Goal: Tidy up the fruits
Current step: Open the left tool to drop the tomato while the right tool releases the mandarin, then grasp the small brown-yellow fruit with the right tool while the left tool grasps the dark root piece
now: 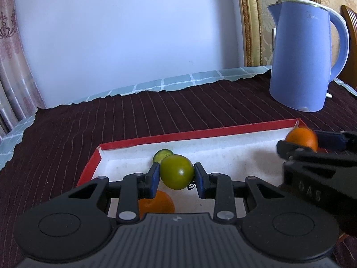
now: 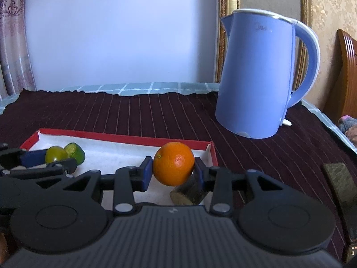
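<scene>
Two grippers are hovering over a red-rimmed tray [image 1: 200, 132]: the left gripper [image 1: 177, 175] is pinching a green tomato [image 1: 177, 171] above the tray's left half, while the right gripper [image 2: 173, 170] is clamping an orange [image 2: 173, 163] beside its right wall, each fruit directly above its landing spot.

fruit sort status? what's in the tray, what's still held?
Done: a cut green fruit and an orange lie in the red tray. In hand: the left hand-held gripper holds a green tomato, the right hand-held gripper an orange fruit, both over the tray. Left: releasing both.
</scene>
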The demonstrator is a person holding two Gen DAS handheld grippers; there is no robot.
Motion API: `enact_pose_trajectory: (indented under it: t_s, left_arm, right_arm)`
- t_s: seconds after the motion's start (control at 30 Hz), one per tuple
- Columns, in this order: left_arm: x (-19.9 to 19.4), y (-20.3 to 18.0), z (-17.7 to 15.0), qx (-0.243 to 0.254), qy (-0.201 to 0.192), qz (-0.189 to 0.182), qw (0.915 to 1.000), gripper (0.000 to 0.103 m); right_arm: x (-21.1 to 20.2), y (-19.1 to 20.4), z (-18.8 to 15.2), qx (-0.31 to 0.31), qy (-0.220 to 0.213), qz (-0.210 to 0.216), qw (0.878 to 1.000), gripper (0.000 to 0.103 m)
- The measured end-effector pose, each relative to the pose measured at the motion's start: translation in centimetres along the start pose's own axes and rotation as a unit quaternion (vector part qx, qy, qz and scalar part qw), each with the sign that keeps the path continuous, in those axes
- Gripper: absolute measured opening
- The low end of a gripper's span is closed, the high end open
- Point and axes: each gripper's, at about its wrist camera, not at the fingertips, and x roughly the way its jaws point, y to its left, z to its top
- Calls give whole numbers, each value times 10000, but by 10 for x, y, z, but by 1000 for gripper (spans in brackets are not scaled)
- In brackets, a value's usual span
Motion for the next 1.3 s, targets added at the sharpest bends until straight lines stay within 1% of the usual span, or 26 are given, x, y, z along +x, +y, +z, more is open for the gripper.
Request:
enact_pose_trajectory:
  t_s: [0.03, 0.2, 0.27, 0.33, 0.43, 0.5, 0.63, 0.73, 0.77, 0.83, 0.87, 1.0, 1.03, 1.17, 1.3]
  left_arm:
    - [0, -1, 0, 13, 1, 29, 10000, 32]
    - [1, 1, -1, -9, 53, -1, 10000, 33]
    - [-1, 1, -1, -13, 65, -4, 10000, 35]
    - [-3, 2, -1, -21, 26, -32, 10000, 45]
    - [-7, 1, -1, -3, -41, -13, 10000, 51]
    - [-10, 2, -2, -11, -53, -37, 10000, 52]
    - [-20, 6, -6, -35, -82, -14, 10000, 52]
    - [-30, 13, -11, -115, -149, -25, 9998, 52]
    - [-34, 15, -13, -151, -151, -25, 9998, 53]
    - [-40, 20, -17, -228, -158, 9, 9996, 65]
    - [-43, 23, -20, -259, -189, 41, 9995, 66]
    - [-57, 33, -30, -362, -282, 140, 9988, 67]
    - [-59, 36, -32, -396, -287, 128, 9987, 67]
    - [-69, 43, -40, -499, -268, 63, 9984, 67]
    - [-80, 50, -50, -543, -282, 0, 9981, 67]
  right_arm:
    - [-1, 0, -1, -2, -42, -13, 10000, 51]
    - [-11, -1, -2, -16, -165, -36, 9999, 52]
    - [-16, -2, -4, -15, -208, -37, 9998, 52]
    - [-22, -3, -7, 1, -243, -35, 9997, 52]
    - [-32, -3, -9, 17, -293, -15, 9996, 52]
    - [-39, -2, -10, -11, -336, -14, 9994, 52]
    - [-56, -1, -13, -22, -490, -13, 9988, 59]
    - [-69, 0, -17, -97, -558, -15, 9984, 63]
    - [-74, 1, -19, -125, -581, -12, 9982, 63]
    - [-81, 2, -24, -136, -629, 13, 9979, 65]
    - [-84, 3, -25, -122, -646, 33, 9978, 66]
    - [-95, 6, -36, -131, -675, 134, 9975, 70]
    - [-98, 8, -39, -147, -678, 145, 9975, 72]
    - [-106, 11, -49, -120, -671, 240, 9974, 74]
    - [-115, 13, -59, -94, -640, 425, 9970, 79]
